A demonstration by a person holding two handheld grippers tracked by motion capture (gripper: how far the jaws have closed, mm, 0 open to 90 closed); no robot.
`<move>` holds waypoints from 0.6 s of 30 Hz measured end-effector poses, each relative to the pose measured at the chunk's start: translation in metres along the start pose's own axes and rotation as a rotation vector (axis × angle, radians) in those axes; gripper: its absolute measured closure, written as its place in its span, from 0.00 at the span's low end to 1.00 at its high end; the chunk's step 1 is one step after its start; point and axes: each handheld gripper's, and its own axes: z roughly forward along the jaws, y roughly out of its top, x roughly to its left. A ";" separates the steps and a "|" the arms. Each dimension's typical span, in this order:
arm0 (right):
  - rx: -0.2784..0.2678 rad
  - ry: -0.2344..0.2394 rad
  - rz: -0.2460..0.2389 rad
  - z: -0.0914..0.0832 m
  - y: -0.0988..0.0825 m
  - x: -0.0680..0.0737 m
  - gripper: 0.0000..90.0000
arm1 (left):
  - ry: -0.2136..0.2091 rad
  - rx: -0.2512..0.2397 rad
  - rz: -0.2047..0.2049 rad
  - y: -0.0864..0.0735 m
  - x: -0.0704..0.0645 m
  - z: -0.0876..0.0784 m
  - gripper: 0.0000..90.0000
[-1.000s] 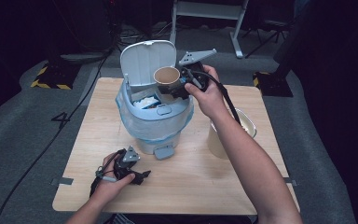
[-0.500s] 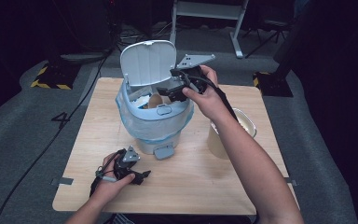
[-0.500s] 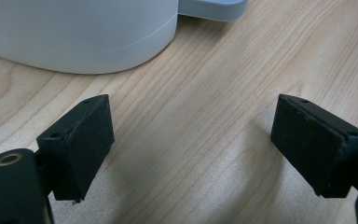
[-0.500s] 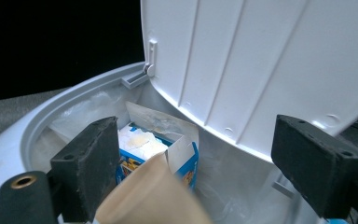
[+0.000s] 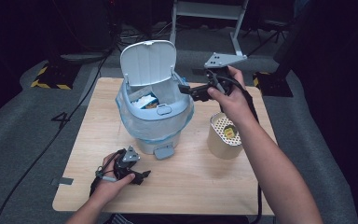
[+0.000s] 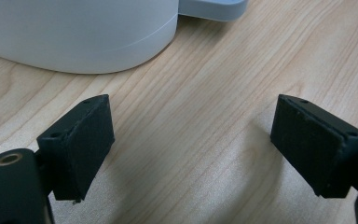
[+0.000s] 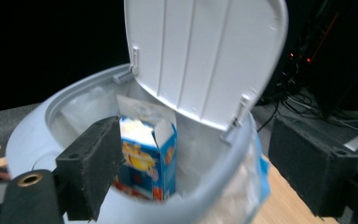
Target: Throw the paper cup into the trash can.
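This looks like a lab or recording studio, not a home. A lone pale wooden table (image 5: 186,186) stands on grey carpet (image 5: 23,140), with dark surroundings on all sides. Left of the left gripper (image 5: 137,176), tape marks (image 5: 61,181) sit by the table's edge and a black cable (image 5: 42,154) trails across the floor. Beyond the right gripper (image 5: 189,89) stands a grey metal stand (image 5: 209,14), and yellow-and-black hazard tape (image 5: 49,84) edges a block off to the far left.

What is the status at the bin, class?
Right gripper open, empty, jaws just closed slightly, beside the pale blue lidded bin. Left gripper open on the wooden table. Lid up; nothing blocking.
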 end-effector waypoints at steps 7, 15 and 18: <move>0.009 -0.036 0.016 -0.037 -0.017 -0.008 0.22 | 0.013 -0.002 -0.003 -0.004 0.003 -0.004 0.15; 0.017 -0.063 0.040 -0.072 -0.038 -0.016 0.23 | 0.018 -0.001 -0.004 -0.009 0.009 -0.009 0.15; 0.029 -0.068 0.052 -0.084 -0.047 -0.018 0.23 | 0.019 -0.001 -0.008 -0.010 0.011 -0.010 0.15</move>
